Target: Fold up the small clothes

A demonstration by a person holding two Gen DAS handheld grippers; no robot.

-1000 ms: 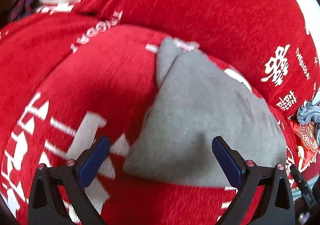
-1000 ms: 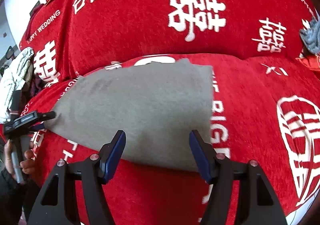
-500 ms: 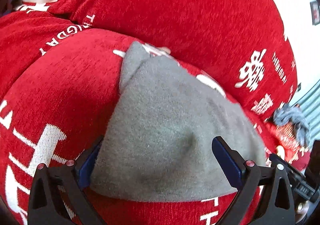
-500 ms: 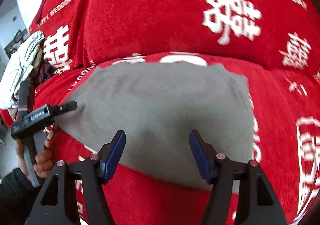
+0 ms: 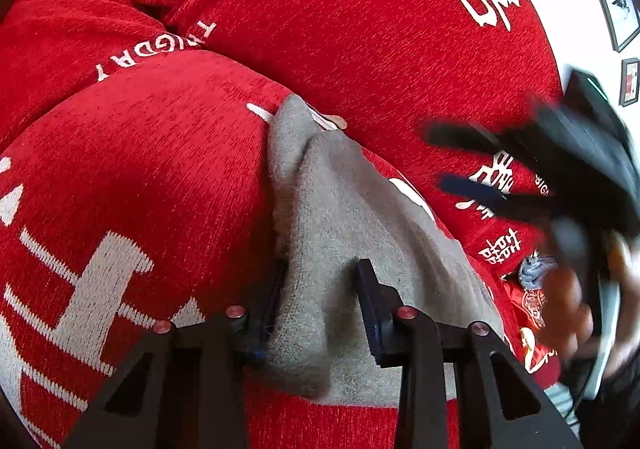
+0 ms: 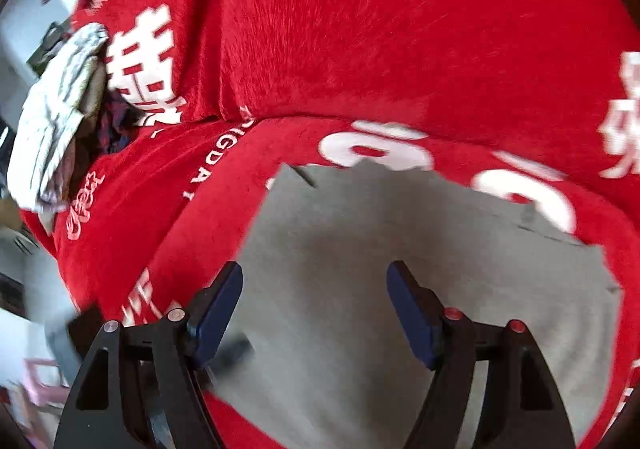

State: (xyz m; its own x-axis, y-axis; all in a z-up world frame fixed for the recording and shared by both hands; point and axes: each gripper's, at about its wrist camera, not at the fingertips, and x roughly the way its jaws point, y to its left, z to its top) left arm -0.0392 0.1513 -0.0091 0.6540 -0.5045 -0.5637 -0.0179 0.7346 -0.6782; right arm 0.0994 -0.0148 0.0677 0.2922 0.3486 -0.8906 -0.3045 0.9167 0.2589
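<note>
Left wrist view: left tool (image 5: pixel 320 301), jaws just closing, is pinching the near edge of the grey cloth (image 5: pixel 352 209) lying on the red sofa (image 5: pixel 160 177), while the right tool (image 6: pixel 314 309) is hovering wide open, holding nothing.

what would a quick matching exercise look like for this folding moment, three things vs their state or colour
Things:
1. left gripper
2. right gripper
3. sofa cover

States:
a. red with white lettering
b. jaws apart above the cloth, nothing pinched
c. jaws have just been closing, pinched on a fold of the grey cloth

Pairs: 1-c, 2-b, 3-a
</note>
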